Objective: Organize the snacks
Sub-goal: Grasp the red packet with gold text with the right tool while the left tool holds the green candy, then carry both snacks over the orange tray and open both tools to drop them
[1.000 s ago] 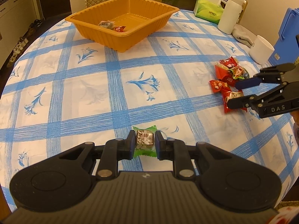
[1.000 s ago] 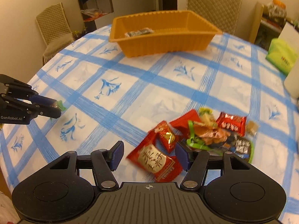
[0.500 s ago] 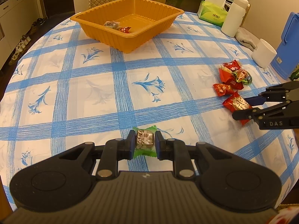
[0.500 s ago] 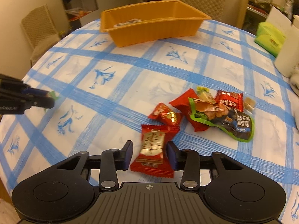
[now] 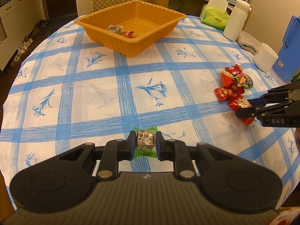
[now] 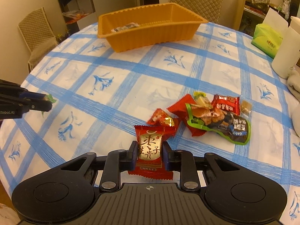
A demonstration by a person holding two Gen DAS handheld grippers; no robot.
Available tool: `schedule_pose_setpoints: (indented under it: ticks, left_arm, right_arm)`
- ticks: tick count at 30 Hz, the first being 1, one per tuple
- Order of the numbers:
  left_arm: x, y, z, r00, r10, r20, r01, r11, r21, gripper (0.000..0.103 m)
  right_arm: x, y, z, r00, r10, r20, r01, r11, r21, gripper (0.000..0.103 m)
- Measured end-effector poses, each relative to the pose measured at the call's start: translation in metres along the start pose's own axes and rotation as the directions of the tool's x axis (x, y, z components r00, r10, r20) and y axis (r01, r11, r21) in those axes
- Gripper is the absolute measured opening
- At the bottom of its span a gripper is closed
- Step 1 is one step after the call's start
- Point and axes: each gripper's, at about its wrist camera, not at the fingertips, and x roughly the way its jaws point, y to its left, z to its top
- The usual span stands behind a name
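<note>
My left gripper [image 5: 144, 140] is shut on a green-wrapped snack [image 5: 145, 144] low over the near side of the table. My right gripper [image 6: 149, 151] is closing its jaws on a red packet with a gold label [image 6: 150, 150], and both pads press its sides. That packet [image 5: 241, 105] and the right gripper [image 5: 247, 106] also show at the right of the left wrist view. A pile of red and green snack packets [image 6: 211, 116] lies just beyond it. The orange tray [image 5: 131, 43] at the far side holds two small snacks [image 5: 121, 31].
A green tissue box [image 5: 213, 19], a white bottle [image 5: 235, 20], a white cup [image 5: 265, 56], a grey cloth [image 5: 247, 43] and a blue container [image 5: 288, 46] stand along the table's right edge. Quilted chairs [image 6: 35, 35] stand around the round table with its blue-checked cloth [image 5: 93, 86].
My right gripper drew back from the pile, lined up on the red gold-label packet and closed its jaws on it. The left gripper kept still with its green snack.
</note>
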Motion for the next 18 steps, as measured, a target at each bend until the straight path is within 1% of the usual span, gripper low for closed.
schedule_pose_setpoints:
  ticks: [8,18]
  left_arm:
    - [-0.01,0.002,0.018,0.999,0.0,0.041,0.0,1.0,0.001,0.019]
    - [-0.014,0.02,0.068,0.994,0.012,0.11,-0.012,1.0,0.003,0.019]
  right_arm:
    - [-0.016,0.007,0.019,0.998,0.047,0.042,-0.047,0.999,0.003,0.027]
    - [-0.022,0.006,0.064,0.99,0.1,0.097,-0.103,0.994,0.03,0.027]
